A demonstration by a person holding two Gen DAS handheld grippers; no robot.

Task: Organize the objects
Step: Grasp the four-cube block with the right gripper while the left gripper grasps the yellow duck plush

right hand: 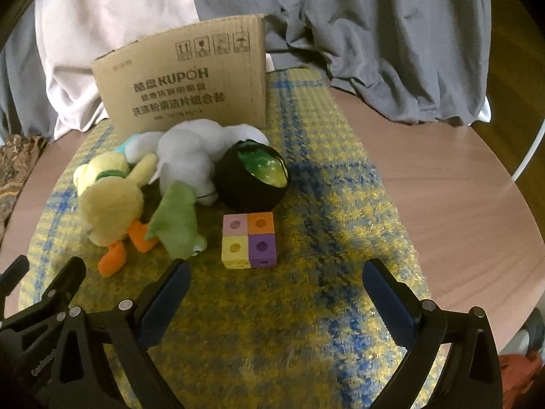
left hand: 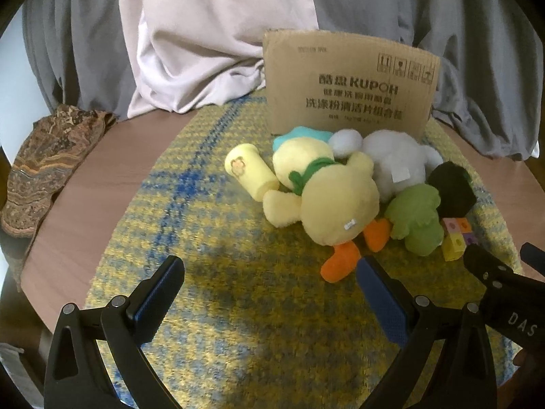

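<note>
Both sets of fingers are spread wide and empty: the left gripper [left hand: 269, 293] near the yellow duck [left hand: 327, 197], the right gripper [right hand: 276, 293] before the block cube [right hand: 248, 240]. The toys lie clustered on the mat [right hand: 340, 204], beside the cardboard box [right hand: 184, 78].

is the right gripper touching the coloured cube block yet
Apart. The right wrist view shows bare rug between the right gripper and the cube block, fingers spread wide, nothing held.
</note>
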